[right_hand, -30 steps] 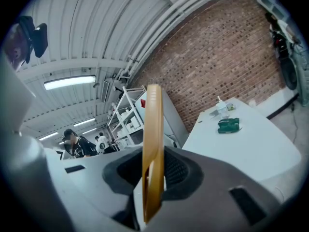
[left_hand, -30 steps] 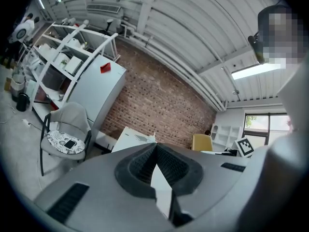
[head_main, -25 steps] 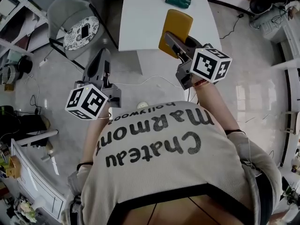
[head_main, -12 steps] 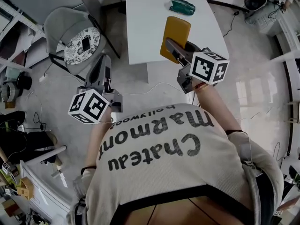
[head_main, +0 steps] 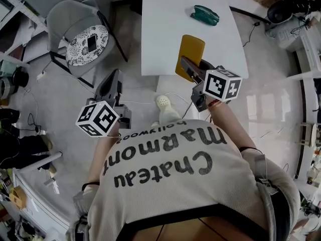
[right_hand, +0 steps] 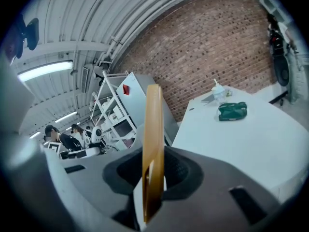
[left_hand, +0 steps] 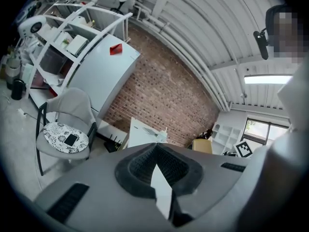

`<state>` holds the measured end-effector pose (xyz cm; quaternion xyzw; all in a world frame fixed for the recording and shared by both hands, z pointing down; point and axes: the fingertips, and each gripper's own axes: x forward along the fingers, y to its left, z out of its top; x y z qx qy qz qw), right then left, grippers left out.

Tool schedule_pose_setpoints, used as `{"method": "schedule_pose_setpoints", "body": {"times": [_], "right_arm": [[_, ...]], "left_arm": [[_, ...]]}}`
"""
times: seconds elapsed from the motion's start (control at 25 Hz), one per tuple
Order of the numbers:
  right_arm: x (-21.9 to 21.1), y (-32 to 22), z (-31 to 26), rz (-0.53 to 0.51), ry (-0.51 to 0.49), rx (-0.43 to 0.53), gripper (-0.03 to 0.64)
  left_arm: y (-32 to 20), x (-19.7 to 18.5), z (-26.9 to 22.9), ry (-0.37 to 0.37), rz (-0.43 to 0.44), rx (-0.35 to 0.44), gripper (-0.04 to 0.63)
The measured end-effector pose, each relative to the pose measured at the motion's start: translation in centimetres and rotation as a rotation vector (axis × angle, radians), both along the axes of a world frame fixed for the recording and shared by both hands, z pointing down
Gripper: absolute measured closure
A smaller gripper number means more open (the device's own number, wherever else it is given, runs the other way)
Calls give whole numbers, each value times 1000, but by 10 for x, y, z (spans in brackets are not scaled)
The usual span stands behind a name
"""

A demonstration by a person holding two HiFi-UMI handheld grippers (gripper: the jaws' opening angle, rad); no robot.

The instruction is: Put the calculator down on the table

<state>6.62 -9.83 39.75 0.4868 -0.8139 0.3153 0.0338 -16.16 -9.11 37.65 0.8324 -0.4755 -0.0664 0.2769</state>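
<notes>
The calculator point(head_main: 190, 55) is a thin, flat, mustard-yellow slab with rounded corners. The face it shows in the head view is plain, with no keys to be made out. It is clamped by its near end between the jaws of the right gripper point(head_main: 185, 67) and sticks out forward past their tips. In the right gripper view it stands on edge, upright and narrow point(right_hand: 154, 144). Its far end reaches over the near edge of the table point(head_main: 165, 29), a white rectangular top ahead of and below those jaws.
</notes>
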Motion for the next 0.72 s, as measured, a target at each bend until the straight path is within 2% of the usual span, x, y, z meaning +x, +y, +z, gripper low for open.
{"method": "schedule_pose_setpoints", "body": {"times": [0.4,0.72], "right_arm": [[1,-100,-15,-41,-29,44,526],[4,-162,-22,-85,-34,58,526]], "left_arm": [[-76,-8,-25,9,-83,68,592],[-123,-3,-32,-3,-115,66,592]]}}
